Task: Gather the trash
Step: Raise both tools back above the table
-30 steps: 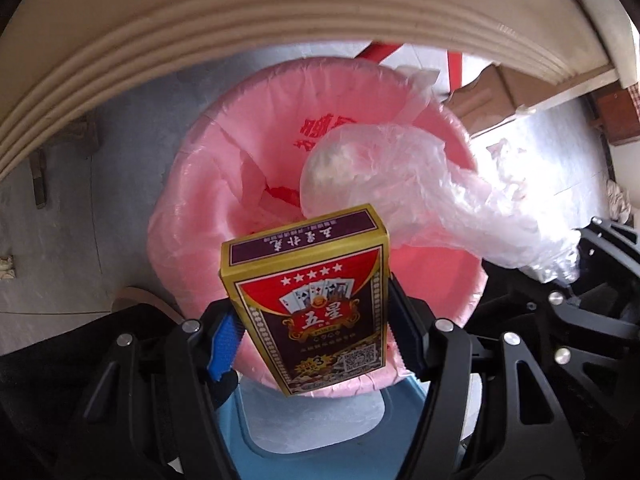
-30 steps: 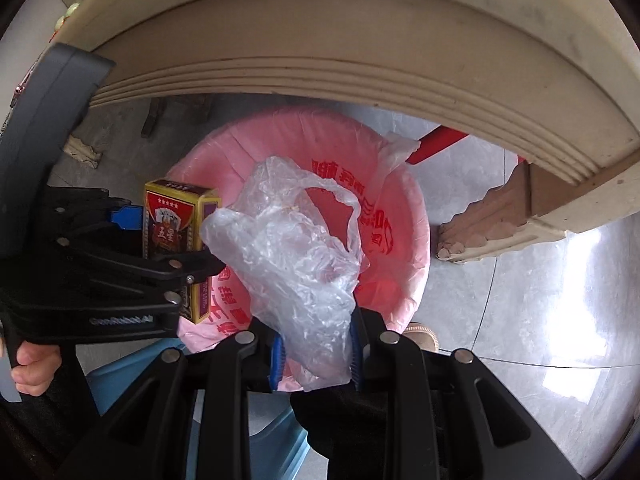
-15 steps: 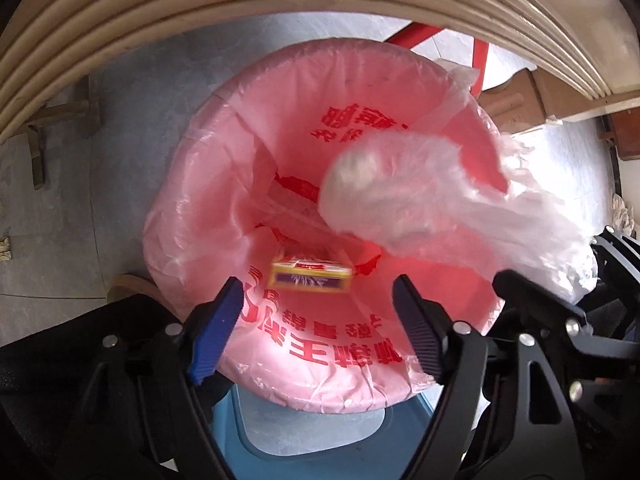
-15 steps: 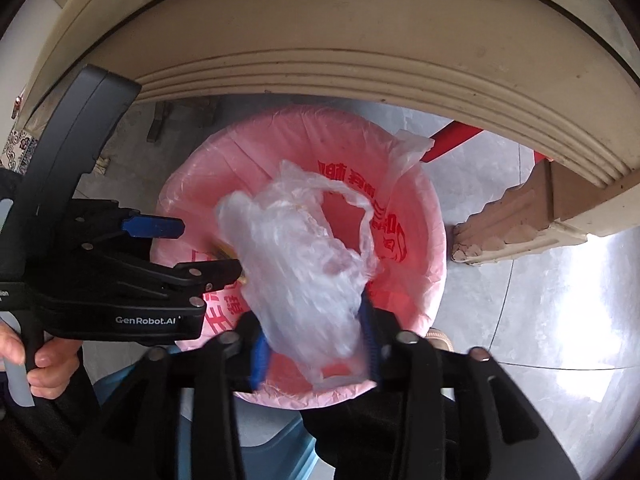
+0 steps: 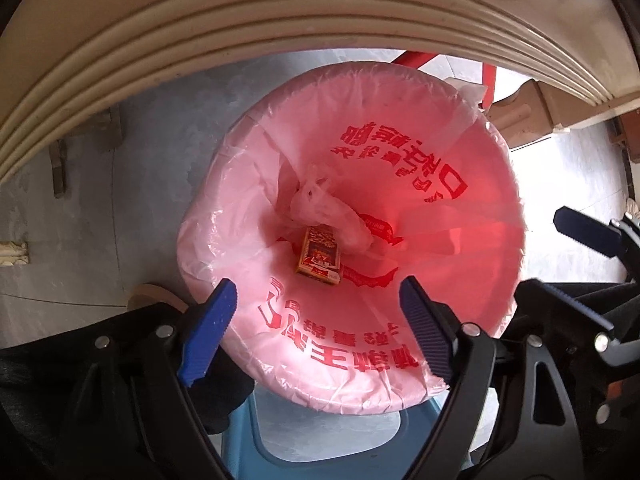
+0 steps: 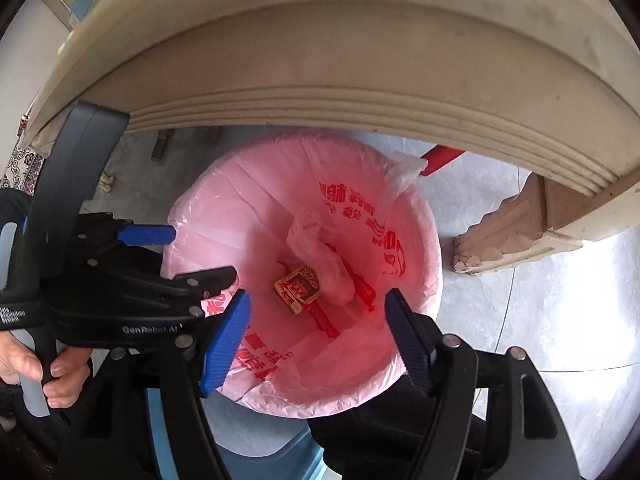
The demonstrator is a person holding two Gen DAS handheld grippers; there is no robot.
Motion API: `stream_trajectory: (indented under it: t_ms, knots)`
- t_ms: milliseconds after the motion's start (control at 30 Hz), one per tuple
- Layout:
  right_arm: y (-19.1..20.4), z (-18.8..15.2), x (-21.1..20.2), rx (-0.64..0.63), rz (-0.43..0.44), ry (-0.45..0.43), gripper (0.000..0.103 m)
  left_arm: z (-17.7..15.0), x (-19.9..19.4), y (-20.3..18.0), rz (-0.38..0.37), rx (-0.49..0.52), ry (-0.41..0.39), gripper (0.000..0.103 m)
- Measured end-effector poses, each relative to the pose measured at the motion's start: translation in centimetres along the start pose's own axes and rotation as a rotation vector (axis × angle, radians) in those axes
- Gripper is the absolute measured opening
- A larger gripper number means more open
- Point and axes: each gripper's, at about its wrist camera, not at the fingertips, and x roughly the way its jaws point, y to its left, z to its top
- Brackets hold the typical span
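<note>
Now both the left gripper and right gripper point down, empty, just opened.

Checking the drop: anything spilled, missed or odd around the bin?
Nothing stands out. The card box and clear plastic bag both lie at the bottom of the pink-lined bin, touching. Left gripper and right gripper are open, empty.

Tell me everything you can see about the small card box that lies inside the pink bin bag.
The card box is a small flat carton, it looks like cardboard, with gold-yellow edges and a red and dark printed face. It looks closed. It lies face up at the bottom of the pink bag, slightly tilted. A crumpled clear plastic bag rests against its far end. No gripper touches it.
</note>
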Motion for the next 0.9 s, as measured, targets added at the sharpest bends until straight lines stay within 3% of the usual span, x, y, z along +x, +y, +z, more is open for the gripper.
stream_trajectory:
  t_ms: [267,500,733,900]
  knots:
    - [0.6,-0.4,-2.4,0.011,0.026,-0.048,0.068,-1.7,-3.4,-1.5,0.101,0.111,-0.084,0.081]
    - [1.5,-1.4,-9.0,0.034,0.029,-0.171,0.068,-3.9,-10.9,-3.5,0.121,0.242,-0.220,0.081]
    - [2.0,-0.9,-17.1,0.038,0.033,-0.314,0.068,-4.5,-20.6,-2.7,0.073,0.242,-0.332,0.081]
    - [2.4,1.2,-22.0,0.013,0.040,-0.401,0.071,-3.1,-28.1,-0.6,0.080,0.171,-0.443,0.082]
